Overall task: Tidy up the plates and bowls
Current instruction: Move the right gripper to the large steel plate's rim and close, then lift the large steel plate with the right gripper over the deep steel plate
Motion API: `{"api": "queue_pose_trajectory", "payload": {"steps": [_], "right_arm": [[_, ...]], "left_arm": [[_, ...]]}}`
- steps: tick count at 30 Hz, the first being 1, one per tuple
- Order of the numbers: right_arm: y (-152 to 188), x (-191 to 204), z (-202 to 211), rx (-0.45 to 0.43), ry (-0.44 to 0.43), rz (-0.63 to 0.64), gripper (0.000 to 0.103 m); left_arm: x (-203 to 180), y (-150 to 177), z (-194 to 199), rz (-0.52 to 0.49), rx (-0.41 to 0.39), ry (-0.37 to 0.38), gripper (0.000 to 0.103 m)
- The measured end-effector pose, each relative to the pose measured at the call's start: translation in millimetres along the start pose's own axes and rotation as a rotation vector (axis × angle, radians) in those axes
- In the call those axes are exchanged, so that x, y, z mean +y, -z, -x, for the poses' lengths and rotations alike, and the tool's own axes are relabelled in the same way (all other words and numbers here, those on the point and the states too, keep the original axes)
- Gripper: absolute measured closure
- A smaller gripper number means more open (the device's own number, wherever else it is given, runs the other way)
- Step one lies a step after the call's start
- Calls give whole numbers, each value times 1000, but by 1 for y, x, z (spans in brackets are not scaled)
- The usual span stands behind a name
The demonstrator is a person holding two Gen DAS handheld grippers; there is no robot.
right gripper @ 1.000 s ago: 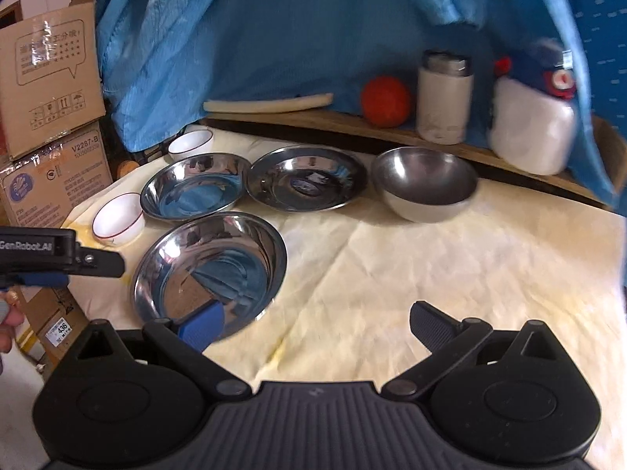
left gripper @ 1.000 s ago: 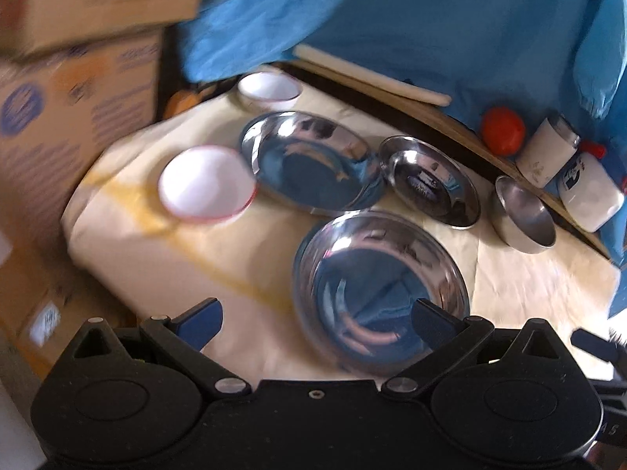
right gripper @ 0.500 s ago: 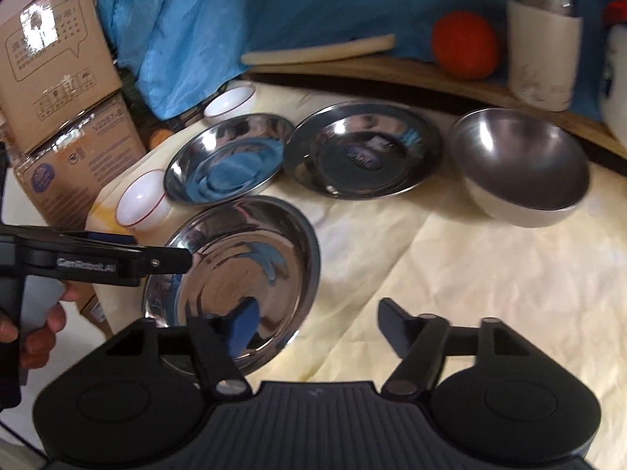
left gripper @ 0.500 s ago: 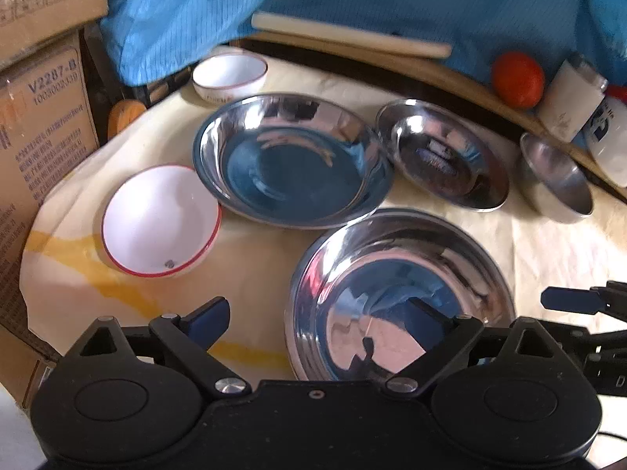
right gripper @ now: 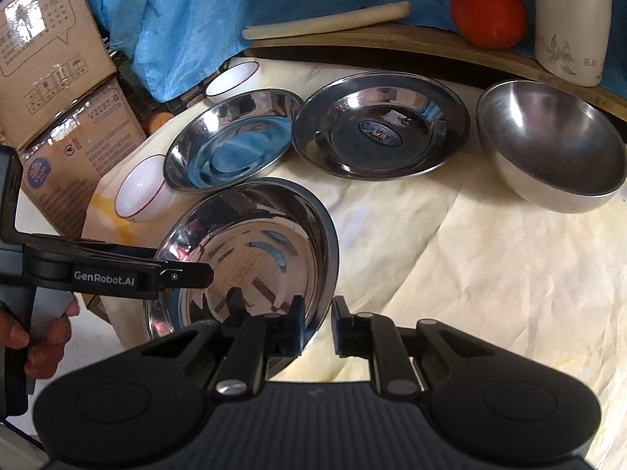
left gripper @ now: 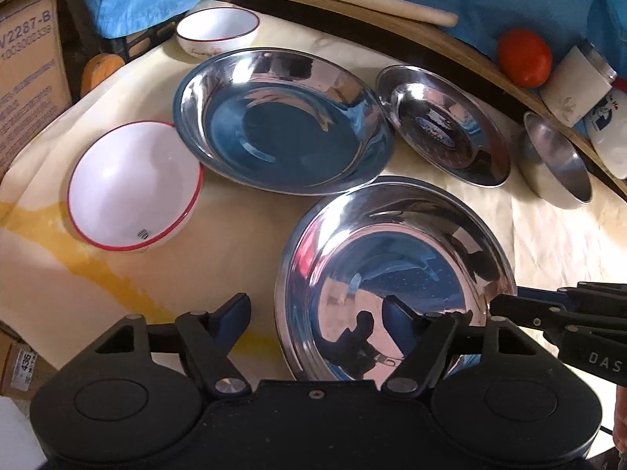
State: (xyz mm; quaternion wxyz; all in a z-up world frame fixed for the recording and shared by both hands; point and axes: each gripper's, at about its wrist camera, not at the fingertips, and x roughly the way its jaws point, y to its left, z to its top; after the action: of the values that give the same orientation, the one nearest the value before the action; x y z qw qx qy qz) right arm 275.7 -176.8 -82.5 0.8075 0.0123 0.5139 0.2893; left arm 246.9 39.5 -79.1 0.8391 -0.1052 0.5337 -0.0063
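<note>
In the left wrist view, a white bowl (left gripper: 133,192) sits at left, a second white bowl (left gripper: 217,31) at upper left, a steel plate (left gripper: 282,121) at centre. The left gripper (left gripper: 317,309) gapes wide over the near plate (left gripper: 395,274), lower centre. In the right wrist view, the right gripper (right gripper: 316,325) stands narrow around that plate's rim, lower centre; whether it pinches, I cannot tell. A steel bowl (right gripper: 552,145) sits at right.

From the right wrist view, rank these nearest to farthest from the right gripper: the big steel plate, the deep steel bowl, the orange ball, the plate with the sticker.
From the right gripper:
1. Big steel plate, its rim between the fingers, left.
2. Plate with the sticker, ahead, centre.
3. Deep steel bowl, right.
4. Orange ball, on the back ledge.
</note>
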Motion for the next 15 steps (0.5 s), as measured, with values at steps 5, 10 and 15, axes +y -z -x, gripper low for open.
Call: {"api": "queue_pose_trajectory", "payload": {"steps": [5, 10, 15], "right_arm": [[1, 4, 0, -4, 25, -29, 89], [1, 7, 2, -10, 48, -53, 90], [1, 12, 12, -42, 73, -70, 90]], "left_arm": [[-1, -3, 1, -45, 4, 16, 54], [5, -8, 1, -43, 23, 1, 83], [10, -17, 8, -40, 42, 42, 85]]}}
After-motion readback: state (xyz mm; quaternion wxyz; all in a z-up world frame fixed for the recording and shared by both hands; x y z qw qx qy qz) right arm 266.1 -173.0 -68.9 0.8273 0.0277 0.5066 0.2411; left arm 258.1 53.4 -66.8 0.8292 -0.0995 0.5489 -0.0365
